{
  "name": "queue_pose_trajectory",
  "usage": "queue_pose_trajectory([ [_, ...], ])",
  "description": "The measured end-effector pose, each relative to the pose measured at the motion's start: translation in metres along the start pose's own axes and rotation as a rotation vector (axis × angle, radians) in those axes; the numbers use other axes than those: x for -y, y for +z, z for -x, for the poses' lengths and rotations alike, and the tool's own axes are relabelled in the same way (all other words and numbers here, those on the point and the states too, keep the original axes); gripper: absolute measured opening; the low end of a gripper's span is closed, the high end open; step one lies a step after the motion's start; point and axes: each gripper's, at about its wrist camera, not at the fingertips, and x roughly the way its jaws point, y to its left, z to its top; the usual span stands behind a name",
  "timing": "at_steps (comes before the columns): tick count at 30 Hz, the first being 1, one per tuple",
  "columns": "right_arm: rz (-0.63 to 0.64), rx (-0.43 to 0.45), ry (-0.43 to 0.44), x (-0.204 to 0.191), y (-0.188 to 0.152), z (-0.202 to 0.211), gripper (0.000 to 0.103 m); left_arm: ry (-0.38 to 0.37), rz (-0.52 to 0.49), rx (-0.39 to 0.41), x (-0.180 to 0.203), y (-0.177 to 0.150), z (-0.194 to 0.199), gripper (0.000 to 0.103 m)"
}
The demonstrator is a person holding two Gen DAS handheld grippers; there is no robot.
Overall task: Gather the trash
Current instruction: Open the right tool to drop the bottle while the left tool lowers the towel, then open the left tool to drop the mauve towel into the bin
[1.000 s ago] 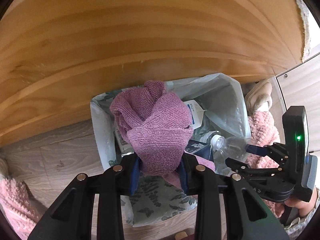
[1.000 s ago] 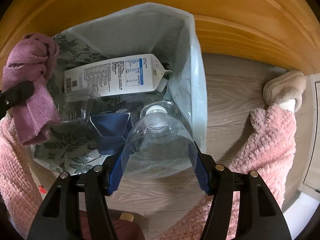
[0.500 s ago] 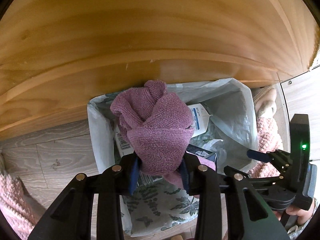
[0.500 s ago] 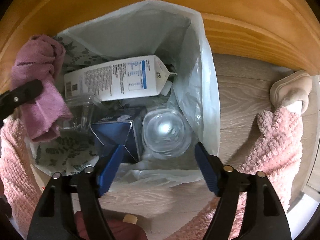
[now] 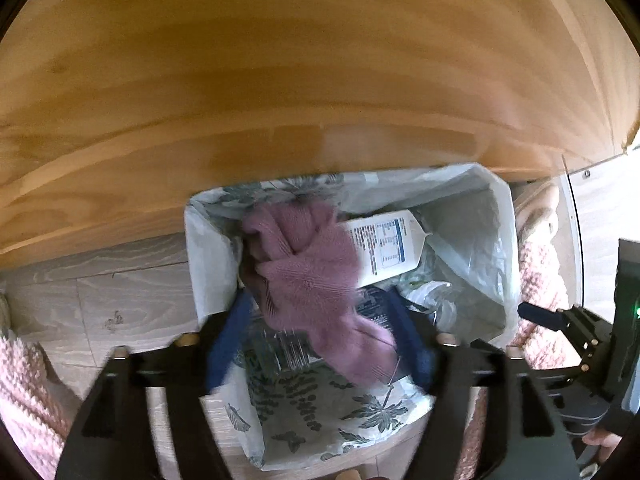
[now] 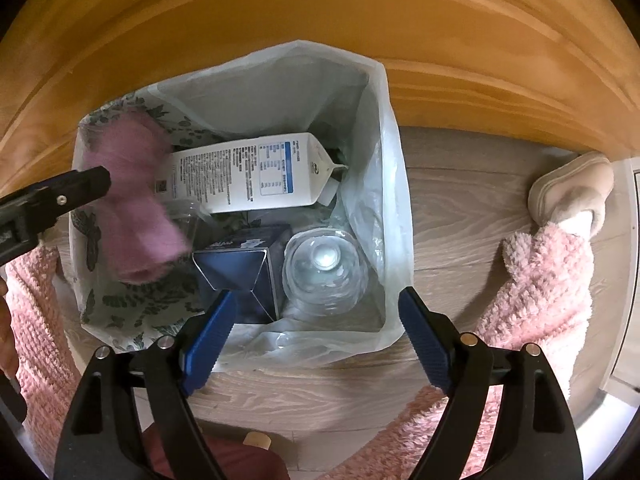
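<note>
A bin lined with a white bag [image 5: 500, 240] [image 6: 394, 200] stands on the floor below both grippers. My left gripper [image 5: 320, 344] has its jaws opening, and the purple cloth [image 5: 308, 280] [image 6: 132, 208] drops blurred between its pads into the bin, free of them. Above the bin's near edge, the jaws of my right gripper [image 6: 318, 336] are opening with nothing between them. Inside the bin lie a white milk carton [image 6: 248, 176] [image 5: 384, 248], a dark blue box [image 6: 244, 268] and a clear plastic bottle [image 6: 324, 272] standing on end.
A wooden panel [image 5: 280, 80] rises just behind the bin. Pale wood-look flooring [image 6: 460, 208] surrounds it. A beige slipper [image 6: 572, 188] and a pink fleece leg [image 6: 544, 280] are to the right; more pink fleece [image 5: 24, 392] at the left.
The left jaws let go of the purple cloth, which falls into the bin. The right jaws spread and released the clear bottle, now resting in the bin beside the blue box.
</note>
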Motion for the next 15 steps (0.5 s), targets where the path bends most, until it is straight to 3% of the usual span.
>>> queue_pose_trajectory([
  [4, 0.001, 0.005, 0.004, -0.001, 0.000, 0.002, 0.079, -0.002, 0.024, 0.015, -0.001, 0.002, 0.009, 0.089],
  [10, 0.006, 0.011, 0.004, -0.003, -0.002, 0.005, 0.079, 0.013, 0.024, 0.014, 0.000, -0.001, 0.015, 0.089],
  [15, 0.011, 0.020, 0.002, -0.005, -0.004, 0.009, 0.086, 0.021, 0.023, 0.013, -0.002, -0.004, 0.019, 0.090],
])
